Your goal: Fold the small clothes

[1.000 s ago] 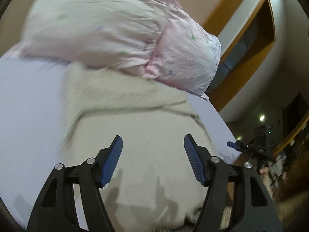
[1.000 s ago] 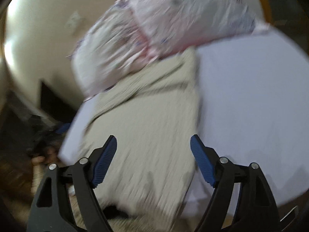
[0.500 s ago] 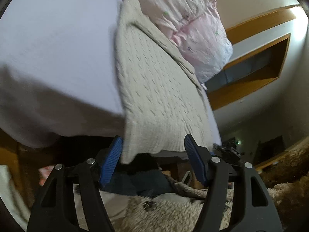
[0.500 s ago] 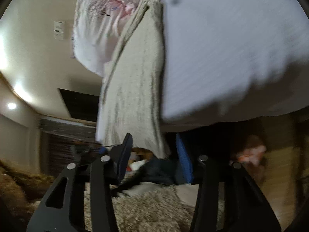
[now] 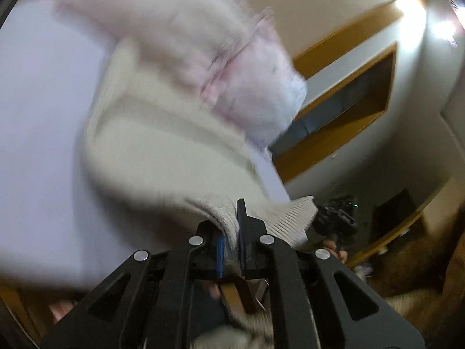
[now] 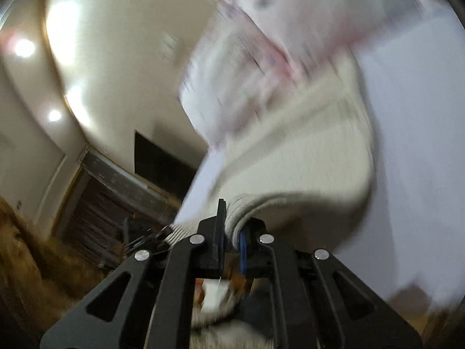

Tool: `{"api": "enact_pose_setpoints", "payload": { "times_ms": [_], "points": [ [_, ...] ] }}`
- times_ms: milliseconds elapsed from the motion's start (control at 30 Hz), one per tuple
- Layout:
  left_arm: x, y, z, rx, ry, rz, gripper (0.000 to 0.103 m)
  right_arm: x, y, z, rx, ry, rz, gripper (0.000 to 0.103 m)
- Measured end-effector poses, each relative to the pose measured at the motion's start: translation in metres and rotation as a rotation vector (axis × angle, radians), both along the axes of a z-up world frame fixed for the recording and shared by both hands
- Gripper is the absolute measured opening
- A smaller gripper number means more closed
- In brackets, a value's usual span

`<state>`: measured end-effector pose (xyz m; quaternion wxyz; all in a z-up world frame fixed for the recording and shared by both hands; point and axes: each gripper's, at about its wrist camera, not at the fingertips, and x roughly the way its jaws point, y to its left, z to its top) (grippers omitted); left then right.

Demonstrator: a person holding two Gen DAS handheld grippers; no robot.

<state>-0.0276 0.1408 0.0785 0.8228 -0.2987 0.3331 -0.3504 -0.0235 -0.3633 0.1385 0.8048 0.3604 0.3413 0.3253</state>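
A pale lavender bed sheet [image 5: 43, 133] fills the left of the left wrist view, blurred by motion. On it lies a cream knitted sweater [image 5: 162, 145], its far end tucked against a pink and white pillow [image 5: 203, 43] at the head of the bed. The near, ribbed hem of the sweater is lifted off the sheet and bunched, and the left gripper [image 5: 231, 232] has its black fingers [image 5: 245, 232] with blue pads pinching that hem tightly. To the right of the pillow, a wall with a wood-framed opening [image 5: 343, 110] and ceiling lights show. In the right wrist view, a cream wall with bright lights is on the left, then a dark doorway [image 6: 162, 157]. The right gripper [image 6: 232, 232] also has its fingers [image 6: 218, 229] pinching the sweater's [image 6: 305, 157] ribbed hem, which curls up off the sheet [image 6: 421, 145] on the right. The pillow [image 6: 290, 29] sits above, heavily blurred.
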Motion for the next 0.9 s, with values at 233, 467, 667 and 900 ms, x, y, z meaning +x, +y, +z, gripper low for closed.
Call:
{"api": "enact_pose_setpoints", "payload": {
  "times_ms": [233,467,667,900],
  "points": [
    [0.197,-0.015,0.017,0.203,0.026,0.344,0.007,0.173,-0.012,-0.033,-0.058,0.126,-0.324,0.007],
    [0.258,-0.025,-0.039,0.235,0.209,0.355,0.007,0.241,-0.008,-0.109,-0.257,0.396,-0.439,0.015],
    [0.240,0.000,-0.017,0.202,0.183,0.339,0.084,0.211,-0.011,-0.072,-0.267,0.179,-0.489,0.094],
    [0.215,0.031,-0.048,0.200,0.300,0.329,0.070,0.201,-0.023,-0.091,-0.168,0.142,-0.437,0.094]
  ]
}}
